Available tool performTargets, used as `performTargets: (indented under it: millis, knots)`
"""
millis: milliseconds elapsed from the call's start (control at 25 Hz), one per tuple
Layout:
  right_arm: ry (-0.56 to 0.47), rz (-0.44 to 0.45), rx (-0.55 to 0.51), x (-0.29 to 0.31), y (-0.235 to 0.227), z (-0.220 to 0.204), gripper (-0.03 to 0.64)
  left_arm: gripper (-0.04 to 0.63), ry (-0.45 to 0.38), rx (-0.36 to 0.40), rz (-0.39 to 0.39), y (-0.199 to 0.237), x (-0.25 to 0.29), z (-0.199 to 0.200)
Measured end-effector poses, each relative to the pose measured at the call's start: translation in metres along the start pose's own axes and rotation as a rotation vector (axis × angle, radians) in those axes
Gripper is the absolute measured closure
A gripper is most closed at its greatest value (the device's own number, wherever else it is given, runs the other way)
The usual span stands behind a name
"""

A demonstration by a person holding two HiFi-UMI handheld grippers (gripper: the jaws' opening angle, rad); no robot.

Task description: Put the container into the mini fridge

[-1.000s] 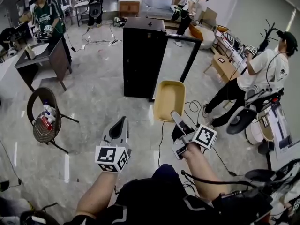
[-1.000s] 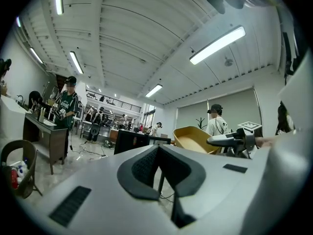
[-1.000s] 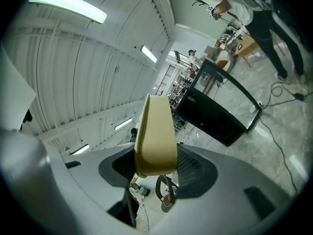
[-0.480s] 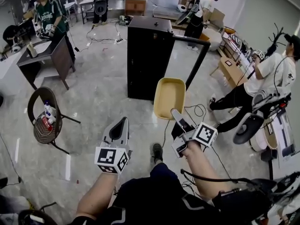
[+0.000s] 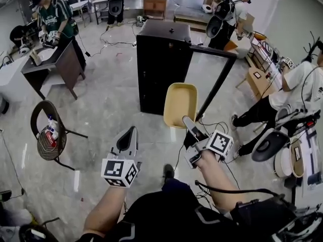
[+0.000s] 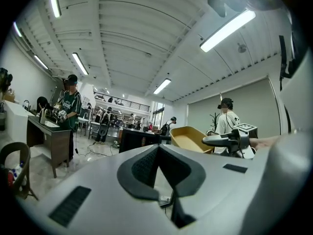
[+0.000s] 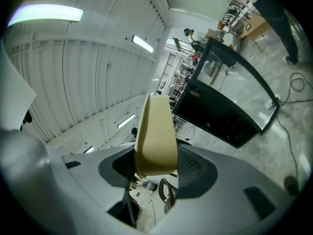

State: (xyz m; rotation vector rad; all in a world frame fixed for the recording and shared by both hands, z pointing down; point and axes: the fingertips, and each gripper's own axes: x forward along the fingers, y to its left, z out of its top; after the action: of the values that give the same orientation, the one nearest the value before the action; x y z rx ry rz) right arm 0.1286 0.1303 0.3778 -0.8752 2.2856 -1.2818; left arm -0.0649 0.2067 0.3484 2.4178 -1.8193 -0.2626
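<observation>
R gripper (image 5: 188, 122) is clamped on the near rim of the yellow plastic container (image 5: 180, 103). In the right gripper view the rim edge sits between both pads, w/ the tub sticking out fwd from the jaws. Container is up in the air, open side up, over the floor and just short of the mini fridge (image 5: 160, 67).

L gripper (image 5: 132, 129) is empty, jaws together w/ the pads meeting at the tips. It's held to the left of the container, not touching it.

Fridge is black and upright, w/ its glass door (image 5: 218, 79) swung open toward the right.

Cables (image 5: 214, 127) trail over the glossy grey floor by the door's bottom edge. A wicker chair (image 5: 46, 135) w/ bottles on the seat stands well off to the left. Farther back-left is a dark desk (image 5: 53, 64) w/ a person in a green shirt (image 5: 53, 19) at it. A person in a white shirt (image 5: 298, 84) is at right. Another person w/ a backpack (image 5: 227, 14) is behind the fridge.
</observation>
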Motion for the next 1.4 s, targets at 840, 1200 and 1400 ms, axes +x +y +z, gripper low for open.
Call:
performTargets:
  millis: [840, 1200, 1400]
  knots:
    - [0.076, -0.037, 0.084, 0.073, -0.118, 0.128, 0.396, 0.586, 0.072, 0.036, 0.073, -0.013, 0.197, -0.017]
    - [0.096, -0.027, 0.094, 0.114, -0.134, 0.160, 0.396, 0.586, 0.058, 0.038, 0.080, -0.011, 0.258, -0.016]
    - [0.088, -0.014, 0.087, 0.134, -0.130, 0.158, 0.396, 0.586, 0.052, 0.028, 0.066, 0.005, 0.272, -0.017]
